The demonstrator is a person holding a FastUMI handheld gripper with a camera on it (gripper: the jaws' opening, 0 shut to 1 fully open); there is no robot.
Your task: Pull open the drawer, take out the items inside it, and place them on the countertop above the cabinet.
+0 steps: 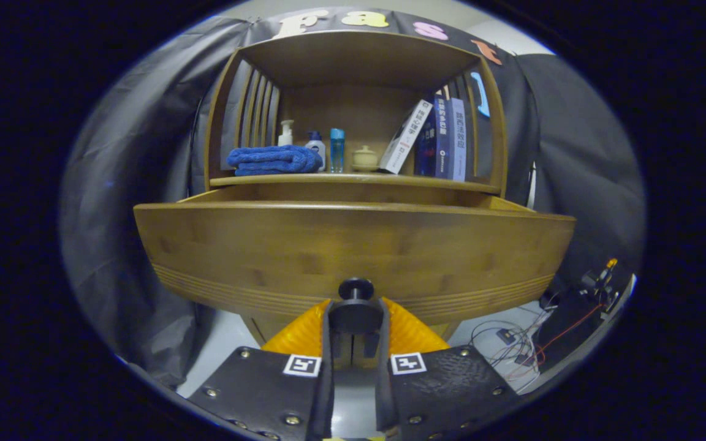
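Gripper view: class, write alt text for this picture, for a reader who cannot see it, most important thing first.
The gripper is shut on the dark round knob of a wooden drawer, which stands pulled out from the cabinet. On the countertop above sit a folded blue towel, small bottles, a little jar and leaning books.

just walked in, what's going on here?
A person is using a handheld gripper on a wooden cabinet. Its jaws are shut on the drawer knob, and the drawer already stands pulled out. The drawer's inside is hidden behind its front panel, so nothing can be said of its contents. On the countertop above sit a folded blue towel, a few small bottles, a small lidded jar and some books.
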